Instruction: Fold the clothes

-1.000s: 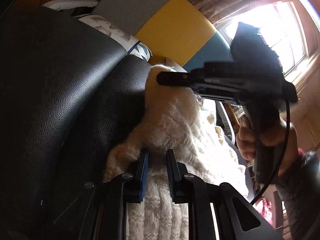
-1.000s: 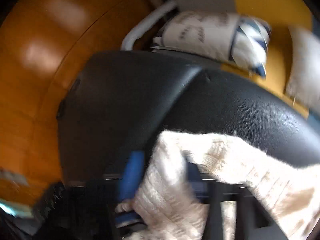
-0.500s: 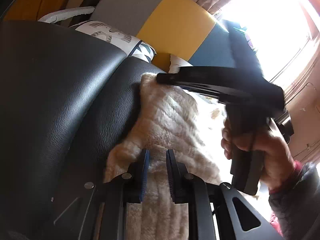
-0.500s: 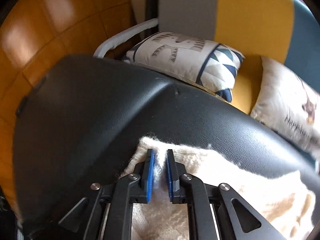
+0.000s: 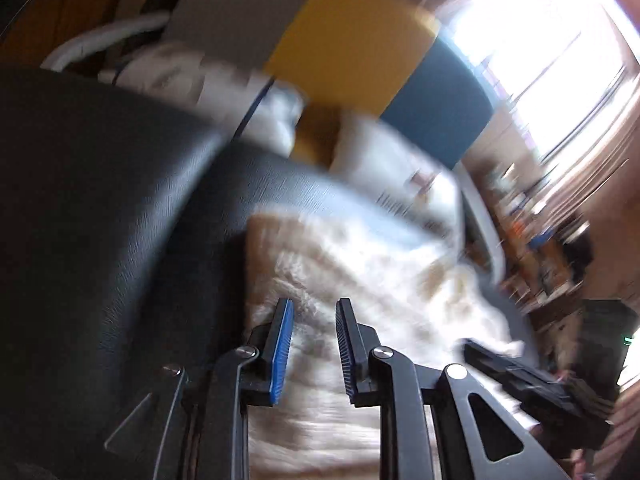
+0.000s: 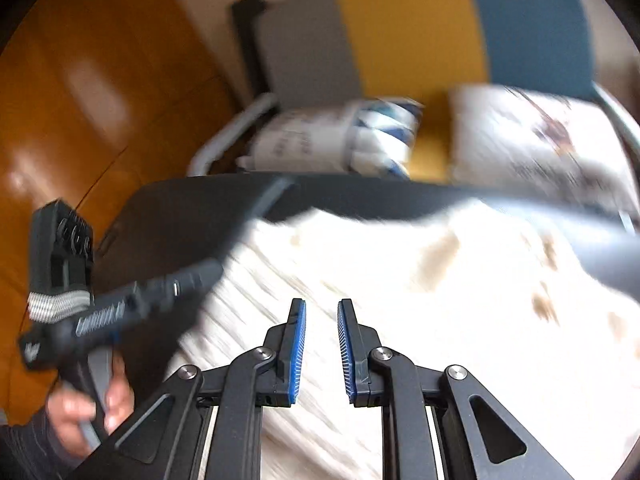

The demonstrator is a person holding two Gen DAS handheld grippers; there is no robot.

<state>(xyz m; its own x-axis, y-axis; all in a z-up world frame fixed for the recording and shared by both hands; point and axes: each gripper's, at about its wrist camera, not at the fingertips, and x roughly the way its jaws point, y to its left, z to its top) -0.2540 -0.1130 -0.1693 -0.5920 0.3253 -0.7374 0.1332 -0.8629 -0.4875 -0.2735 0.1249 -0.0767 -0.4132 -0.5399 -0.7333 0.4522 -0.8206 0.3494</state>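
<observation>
left wrist view: left gripper point(image 5: 313, 346), jaws standing spread with a clear gap, pinching nothing; cream knit sweater point(image 5: 360, 272) lying beneath and ahead of the blue pads, spread over a black leather seat point(image 5: 100, 208). near corner of the sweater sitting just beyond the left pad. right gripper point(image 5: 532, 380) showing low at the right edge, over the far side of the garment; its jaws cannot be told from here. picture smearing, so fine detail is lost. patterned cushion point(image 5: 224, 92) and grey, yellow and blue chair back point(image 5: 352, 52) lying behind the seat.

right wrist view: right gripper point(image 6: 321, 354), jaws standing apart, gripping nothing, hovering over the broad middle of the sweater point(image 6: 400, 280), which is lying flat on the seat point(image 6: 192, 216). left gripper point(image 6: 160, 292) reaching toward the garment's left edge, handle in the person's left hand point(image 6: 92, 408).

step in hand, by judgement: between folds, both tools free above a laid-out garment. next move calling for: each pair of jaws lowering onto an edge or corner, closing on a single layer of the thick knit, then lifting together and carrying that edge across so the fold is landing straight.
</observation>
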